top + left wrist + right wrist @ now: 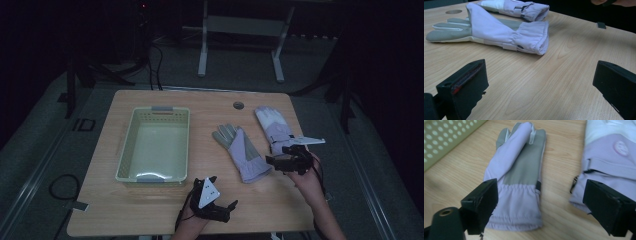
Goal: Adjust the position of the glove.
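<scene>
Both grippers open wide, nothing held.
Right gripper hovers at cuffs of palm-up glove and second glove, table centre-right; left gripper near edge; basket left.

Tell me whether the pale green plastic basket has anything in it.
Empty. In the high view the pale green plastic basket shows a bare floor, and both lilac-and-grey gloves lie outside it on the wooden table.
</scene>
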A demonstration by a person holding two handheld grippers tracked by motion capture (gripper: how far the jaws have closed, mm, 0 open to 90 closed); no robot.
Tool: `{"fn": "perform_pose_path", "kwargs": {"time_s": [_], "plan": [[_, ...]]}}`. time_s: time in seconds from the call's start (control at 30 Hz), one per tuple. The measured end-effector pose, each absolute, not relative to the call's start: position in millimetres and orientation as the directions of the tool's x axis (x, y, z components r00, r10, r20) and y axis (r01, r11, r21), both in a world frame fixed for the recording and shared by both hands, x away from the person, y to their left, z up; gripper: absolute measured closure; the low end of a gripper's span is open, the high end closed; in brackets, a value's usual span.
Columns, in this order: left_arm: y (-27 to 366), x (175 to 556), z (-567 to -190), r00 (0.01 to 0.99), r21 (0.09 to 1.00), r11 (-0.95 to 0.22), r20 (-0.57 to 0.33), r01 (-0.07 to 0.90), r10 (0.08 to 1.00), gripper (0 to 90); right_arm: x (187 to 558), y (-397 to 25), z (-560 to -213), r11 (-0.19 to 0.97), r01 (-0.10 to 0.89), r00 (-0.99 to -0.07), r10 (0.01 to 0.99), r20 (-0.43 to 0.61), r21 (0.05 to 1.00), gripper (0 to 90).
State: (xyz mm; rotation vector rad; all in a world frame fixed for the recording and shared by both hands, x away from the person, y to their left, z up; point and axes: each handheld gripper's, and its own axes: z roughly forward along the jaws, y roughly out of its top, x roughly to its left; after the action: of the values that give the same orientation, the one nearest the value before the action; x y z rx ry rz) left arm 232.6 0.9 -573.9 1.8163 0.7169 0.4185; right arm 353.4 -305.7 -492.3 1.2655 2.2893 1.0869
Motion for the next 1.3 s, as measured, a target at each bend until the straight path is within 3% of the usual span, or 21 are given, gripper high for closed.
{"fn": "perform_pose_path", "kwargs": {"time_s": [0.23,0.53,0.73,0.97,1.3], "plan": [[1,232,-574,0.756,0.935,-0.232,-0.056,0.270,0.652,0.1,367,-275,-504,0.396,0.591,-0.606,0.793,0.062,0.703,16.6],[1,232,-574,0.758,0.935,-0.232,-0.056,0.268,0.650,0.1,382,-254,-511,0.407,0.586,-0.617,0.785,0.059,0.700,22.5],[1,232,-574,0.760,0.935,-0.237,-0.051,0.264,0.647,0.0,389,-244,-521,0.449,0.587,-0.634,0.772,0.038,0.674,32.2],[1,232,-574,0.760,0.935,-0.237,-0.052,0.265,0.647,0.1,397,-241,-538,0.473,0.611,-0.622,0.783,0.016,0.634,51.4],[0,232,-574,0.758,0.934,-0.237,-0.051,0.267,0.650,0.1,398,-237,-541,0.527,0.585,-0.650,0.759,-0.033,0.616,54.7]]}}
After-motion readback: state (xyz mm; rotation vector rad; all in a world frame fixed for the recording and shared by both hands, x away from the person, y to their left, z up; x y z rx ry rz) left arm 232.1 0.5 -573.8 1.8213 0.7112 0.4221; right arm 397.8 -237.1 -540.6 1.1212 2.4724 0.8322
